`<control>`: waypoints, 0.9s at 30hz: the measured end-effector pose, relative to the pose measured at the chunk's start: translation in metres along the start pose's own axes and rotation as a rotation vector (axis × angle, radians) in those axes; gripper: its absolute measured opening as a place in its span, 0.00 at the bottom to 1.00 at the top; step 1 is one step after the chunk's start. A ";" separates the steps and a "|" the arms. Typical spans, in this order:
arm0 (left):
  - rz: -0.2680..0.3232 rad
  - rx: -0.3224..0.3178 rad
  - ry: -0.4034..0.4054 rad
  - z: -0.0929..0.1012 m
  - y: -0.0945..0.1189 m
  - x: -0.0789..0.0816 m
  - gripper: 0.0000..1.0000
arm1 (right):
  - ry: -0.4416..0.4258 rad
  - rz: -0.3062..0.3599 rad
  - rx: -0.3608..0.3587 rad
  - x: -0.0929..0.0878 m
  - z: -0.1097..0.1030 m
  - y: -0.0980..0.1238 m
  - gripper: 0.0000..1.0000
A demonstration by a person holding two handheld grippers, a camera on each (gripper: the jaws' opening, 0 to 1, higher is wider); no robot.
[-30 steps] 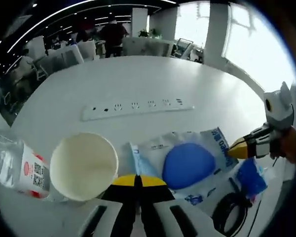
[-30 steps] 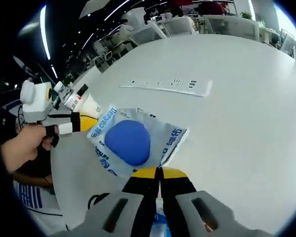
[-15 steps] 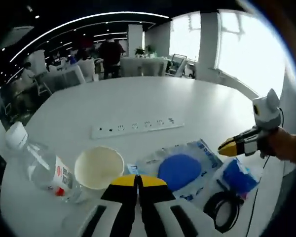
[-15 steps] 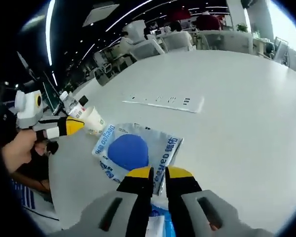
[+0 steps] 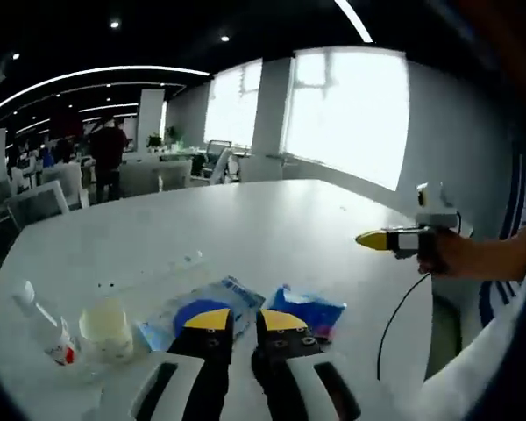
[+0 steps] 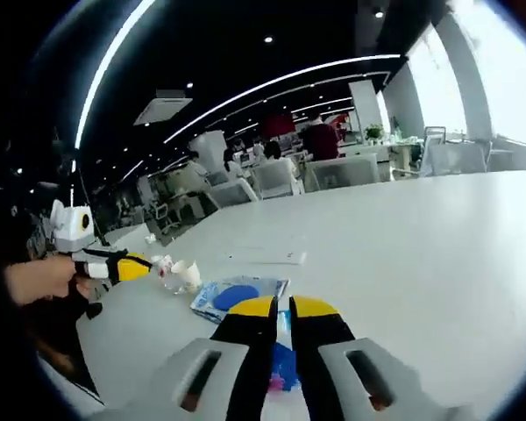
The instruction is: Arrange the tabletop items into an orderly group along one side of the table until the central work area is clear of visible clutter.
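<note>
Both the left gripper (image 5: 234, 320) and right gripper (image 6: 282, 308) hang above the white table (image 5: 245, 219) with jaws slightly parted and empty, while the blue-disc packet (image 5: 193, 309) lies beside the paper cup (image 5: 105, 326) and clear bottle (image 5: 46, 329), power strip (image 6: 267, 257) beyond it.

Grey left tool (image 5: 235, 326) and right tool (image 6: 284, 312) have yellow tips; a blue-striped white sleeve (image 5: 501, 298).

Both grippers are held up above the near edge of the table, empty. The left gripper (image 5: 235, 321) has its yellow-tipped jaws a little apart; the right gripper (image 6: 282, 307) likewise shows a narrow gap, each gripped in a hand (image 5: 447, 254).
</note>
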State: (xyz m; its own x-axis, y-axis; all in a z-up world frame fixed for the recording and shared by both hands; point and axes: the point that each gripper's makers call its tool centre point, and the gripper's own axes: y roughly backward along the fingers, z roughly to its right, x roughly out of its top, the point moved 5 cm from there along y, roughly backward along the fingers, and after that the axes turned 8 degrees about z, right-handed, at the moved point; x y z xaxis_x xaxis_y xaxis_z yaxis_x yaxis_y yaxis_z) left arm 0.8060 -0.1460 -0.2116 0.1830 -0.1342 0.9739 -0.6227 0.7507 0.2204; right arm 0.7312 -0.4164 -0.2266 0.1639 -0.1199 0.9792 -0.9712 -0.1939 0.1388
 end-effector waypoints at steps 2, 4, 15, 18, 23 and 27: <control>-0.038 -0.003 0.112 0.023 0.015 -0.019 0.13 | 0.046 0.019 -0.069 -0.020 -0.005 0.036 0.23; -0.009 0.002 0.107 0.037 0.029 -0.034 0.17 | 0.057 -0.047 -0.098 -0.039 -0.016 0.066 0.40; 0.028 0.038 0.135 0.018 0.046 -0.028 0.32 | 0.000 -0.087 -0.153 -0.057 -0.037 0.064 0.30; 0.014 0.053 0.161 0.007 0.046 -0.027 0.40 | 0.001 -0.075 -0.142 -0.052 -0.039 0.049 0.30; 0.004 0.097 0.190 -0.002 0.049 -0.023 0.60 | -0.006 -0.079 -0.127 -0.043 -0.047 0.031 0.35; -0.015 0.113 0.182 -0.012 0.054 -0.023 0.66 | -0.025 -0.116 -0.131 -0.037 -0.053 0.024 0.41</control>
State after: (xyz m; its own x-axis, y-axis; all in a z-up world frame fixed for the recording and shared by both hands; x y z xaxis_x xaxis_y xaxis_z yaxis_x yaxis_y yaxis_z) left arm 0.7768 -0.0948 -0.2225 0.3208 -0.0179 0.9470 -0.6985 0.6708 0.2493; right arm 0.6923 -0.3648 -0.2513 0.2784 -0.1288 0.9518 -0.9596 -0.0792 0.2700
